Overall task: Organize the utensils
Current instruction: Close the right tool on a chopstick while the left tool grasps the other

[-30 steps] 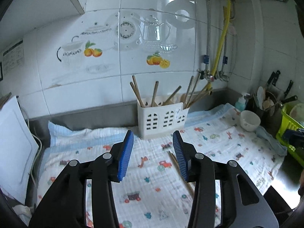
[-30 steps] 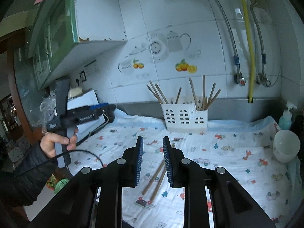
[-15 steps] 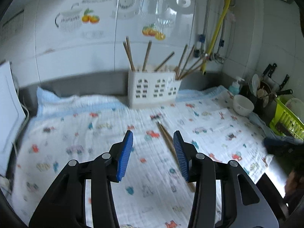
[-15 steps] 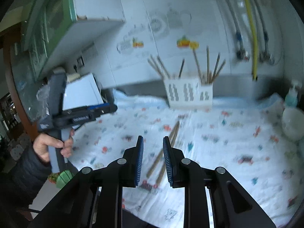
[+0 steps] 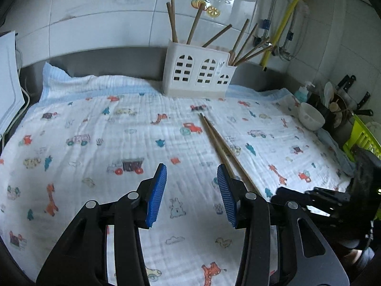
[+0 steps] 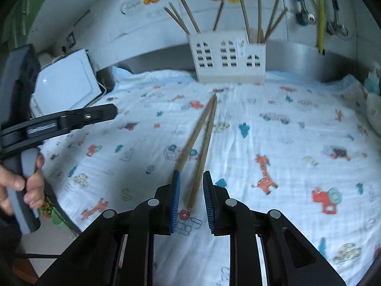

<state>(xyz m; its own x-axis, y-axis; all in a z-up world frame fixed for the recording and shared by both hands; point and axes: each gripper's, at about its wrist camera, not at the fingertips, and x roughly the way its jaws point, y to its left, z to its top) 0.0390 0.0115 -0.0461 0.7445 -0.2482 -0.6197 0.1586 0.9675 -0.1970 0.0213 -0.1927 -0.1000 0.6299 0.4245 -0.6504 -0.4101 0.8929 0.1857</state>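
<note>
Two chopsticks [image 6: 202, 140] lie on the printed cloth [image 6: 273, 128] that covers the worktop, their far tips together near the white holder [image 6: 227, 58] and their near ends spread a little. The right gripper [image 6: 190, 200] hangs low over those near ends, jaws apart and narrowly spaced, one stick's end showing between them; whether they touch it cannot be told. The left gripper [image 5: 191, 191] hovers over the cloth just left of the pair, jaws wide apart and empty. The holder stands at the back against the tiled wall with more chopsticks [image 5: 195, 23] upright in it. A white bowl [image 5: 310, 119] sits at the cloth's right edge.
</note>
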